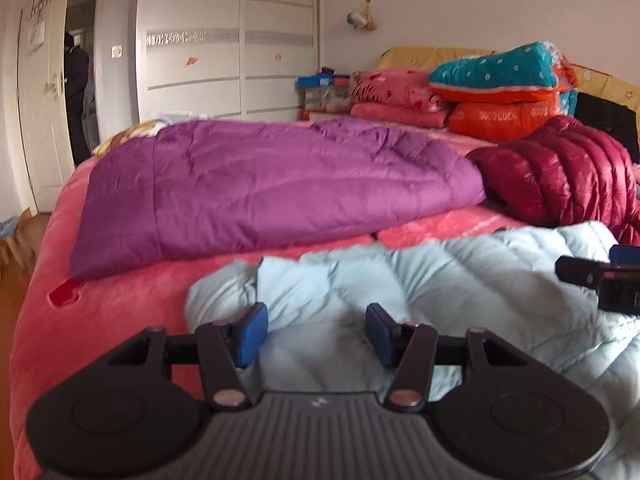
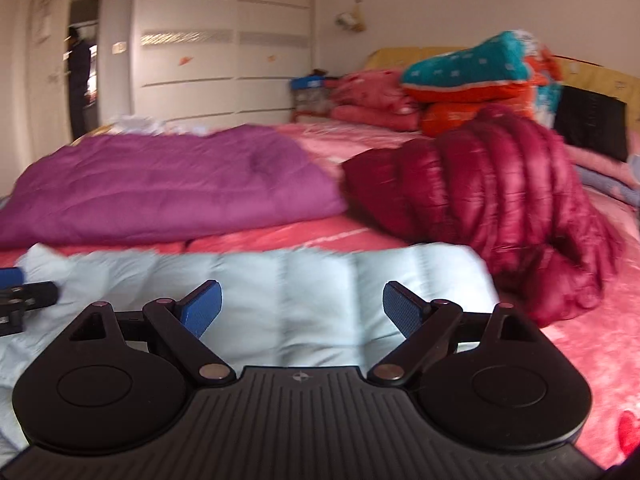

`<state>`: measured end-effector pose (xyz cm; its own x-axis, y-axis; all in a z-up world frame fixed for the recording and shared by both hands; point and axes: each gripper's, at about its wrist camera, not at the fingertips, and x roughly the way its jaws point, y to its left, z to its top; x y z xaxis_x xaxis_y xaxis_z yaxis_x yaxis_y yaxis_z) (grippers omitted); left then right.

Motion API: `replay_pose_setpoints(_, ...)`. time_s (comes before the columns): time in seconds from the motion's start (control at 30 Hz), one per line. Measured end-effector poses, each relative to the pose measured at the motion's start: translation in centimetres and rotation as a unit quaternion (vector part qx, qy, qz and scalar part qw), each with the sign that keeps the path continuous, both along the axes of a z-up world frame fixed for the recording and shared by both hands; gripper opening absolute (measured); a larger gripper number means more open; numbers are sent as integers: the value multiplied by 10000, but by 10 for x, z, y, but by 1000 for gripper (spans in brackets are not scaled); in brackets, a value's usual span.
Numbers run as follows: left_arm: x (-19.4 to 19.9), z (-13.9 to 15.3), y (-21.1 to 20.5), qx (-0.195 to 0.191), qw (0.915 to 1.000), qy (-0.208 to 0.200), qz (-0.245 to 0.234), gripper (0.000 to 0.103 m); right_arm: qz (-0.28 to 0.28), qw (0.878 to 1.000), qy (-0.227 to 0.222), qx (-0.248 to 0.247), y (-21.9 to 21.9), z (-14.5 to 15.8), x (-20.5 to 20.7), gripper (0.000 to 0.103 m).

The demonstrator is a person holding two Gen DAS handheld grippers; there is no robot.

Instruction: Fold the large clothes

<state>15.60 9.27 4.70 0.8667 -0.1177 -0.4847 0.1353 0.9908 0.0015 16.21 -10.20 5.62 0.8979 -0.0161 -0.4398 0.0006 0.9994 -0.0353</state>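
A pale blue quilted down jacket [image 1: 420, 280] lies on the near part of the pink bed; it also shows in the right wrist view [image 2: 312, 280]. My left gripper [image 1: 316, 334] is open just above its left part, holding nothing. My right gripper [image 2: 302, 310] is open over the jacket's right part, holding nothing. The right gripper's tip [image 1: 600, 276] shows at the right edge of the left wrist view. The left gripper's tip [image 2: 24, 292] shows at the left edge of the right wrist view.
A purple quilted garment [image 1: 260, 188] lies spread behind the jacket, and a dark red down jacket [image 2: 500, 200] is heaped to the right. Folded quilts [image 1: 500, 88] are stacked at the headboard. White wardrobe [image 1: 228, 40] and an open doorway [image 1: 80, 72] stand beyond the pink bed [image 1: 100, 320].
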Motion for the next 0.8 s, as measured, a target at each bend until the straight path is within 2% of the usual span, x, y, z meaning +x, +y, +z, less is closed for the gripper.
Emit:
replay_pose_setpoints(0.13, 2, -10, 5, -128, 9999, 38, -6, 54, 159, 9980, 386, -481, 22, -23, 11, 103)
replay_pose_setpoints(0.3, 4, -24, 9, -338, 9993, 119, -47, 54, 172, 9966, 757, -269, 18, -34, 22, 103)
replay_pose_setpoints(0.43, 7, -27, 9, -393, 9990, 214, -76, 54, 181, 9964, 774, -285, 20, -38, 25, 103)
replay_pose_setpoints(0.53, 9, -24, 9, -393, 9988, 275, -105, 55, 226, 9973, 700, -55, 13, -36, 22, 103)
replay_pose_setpoints(0.63, 3, -9, 11, -391, 9983, 416, -110, 55, 165, 9965, 734, 363, -3, -26, 12, 103)
replay_pose_setpoints(0.73, -16, 10, 18, -653, 9969, 421, -70, 57, 68, 9945, 775, 701, -18, -12, -6, 103)
replay_pose_setpoints(0.8, -32, 19, 22, -784, 9958, 480, -48, 57, -40, 9945, 734, 749, -25, -4, -21, 103)
